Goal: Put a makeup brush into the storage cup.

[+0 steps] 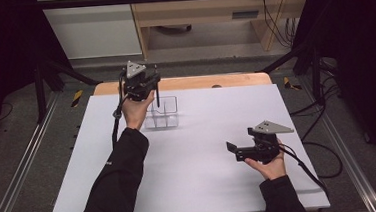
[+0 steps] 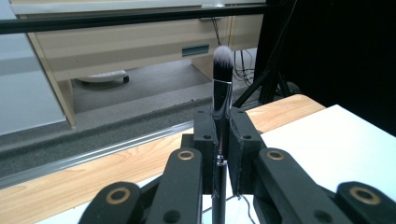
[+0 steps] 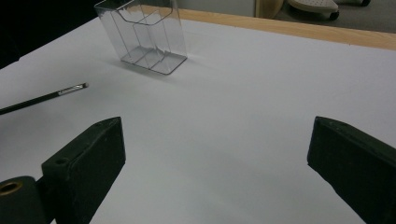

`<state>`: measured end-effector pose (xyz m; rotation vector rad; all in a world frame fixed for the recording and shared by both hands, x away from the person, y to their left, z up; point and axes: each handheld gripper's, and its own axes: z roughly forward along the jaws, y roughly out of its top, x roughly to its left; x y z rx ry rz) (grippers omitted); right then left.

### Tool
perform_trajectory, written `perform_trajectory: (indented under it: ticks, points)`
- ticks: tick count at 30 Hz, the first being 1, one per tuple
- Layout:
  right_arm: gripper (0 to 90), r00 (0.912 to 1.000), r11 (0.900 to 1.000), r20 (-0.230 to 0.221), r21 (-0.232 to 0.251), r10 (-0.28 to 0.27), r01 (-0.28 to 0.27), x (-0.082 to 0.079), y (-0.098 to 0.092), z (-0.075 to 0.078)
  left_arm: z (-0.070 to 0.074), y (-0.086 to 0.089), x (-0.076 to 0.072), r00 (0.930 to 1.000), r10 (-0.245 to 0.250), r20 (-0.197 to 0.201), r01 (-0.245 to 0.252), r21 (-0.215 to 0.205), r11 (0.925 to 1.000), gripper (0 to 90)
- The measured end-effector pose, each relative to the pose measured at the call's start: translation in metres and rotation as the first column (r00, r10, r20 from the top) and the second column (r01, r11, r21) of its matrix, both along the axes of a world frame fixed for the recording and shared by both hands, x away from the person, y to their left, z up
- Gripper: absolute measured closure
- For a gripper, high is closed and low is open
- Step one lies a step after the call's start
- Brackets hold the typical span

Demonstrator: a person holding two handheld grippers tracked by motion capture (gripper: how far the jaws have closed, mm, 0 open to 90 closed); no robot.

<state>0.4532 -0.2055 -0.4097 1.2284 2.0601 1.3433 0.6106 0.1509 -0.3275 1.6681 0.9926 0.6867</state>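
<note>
Up near the far edge of the white table (image 1: 204, 150), left of its middle, stands a clear plastic organizer (image 1: 162, 113), a small box split by see-through walls into several compartments. In the right gripper view the organizer (image 3: 148, 42) shows its stepped dividers and a bare floor in the compartments that can be seen. The left gripper (image 1: 142, 84) is held above its left side, and its jaws are clamped tight on a black makeup brush (image 1: 157, 90), which hangs upright with its handle pointing down toward the box; whether the handle tip is already inside a compartment cannot be told from the high view. In the left gripper view the brush (image 2: 222, 88) rises straight between the pads, its ferrule dark and its bristle head white-tipped, above the wooden strip of the table's far edge. The right gripper (image 1: 236, 150) rests low over the table near the right edge, toward the near side and well apart from the organizer, with its jaws spread wide and nothing between them. A thin dark pencil-like stick (image 3: 44, 99) with a metal tip lies flat on the table surface, seen at the left of the right gripper view, apart from the organizer.
</note>
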Motion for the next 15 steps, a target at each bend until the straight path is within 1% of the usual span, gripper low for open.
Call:
perform_trajectory:
  ticks: [7,11,15]
  points:
    - [4.9,1.0000,1.000,0.000,0.001,0.002,-0.002,0.0001,0.0006,-0.0004,-0.0032,0.0009,0.0016,1.0000,0.008,0.001,-0.008,0.012,0.9999,82.6]
    - [4.9,1.0000,1.000,0.000,0.001,0.003,-0.003,0.0002,0.0008,-0.0007,-0.0071,0.0028,0.0016,1.0000,0.009,-0.002,-0.009,0.006,0.9999,82.7]
    - [4.9,1.0000,1.000,-0.002,-0.005,0.003,-0.003,0.0006,0.0016,-0.0016,-0.0105,0.0041,0.0012,1.0000,0.007,-0.005,-0.007,0.008,0.9999,82.6]
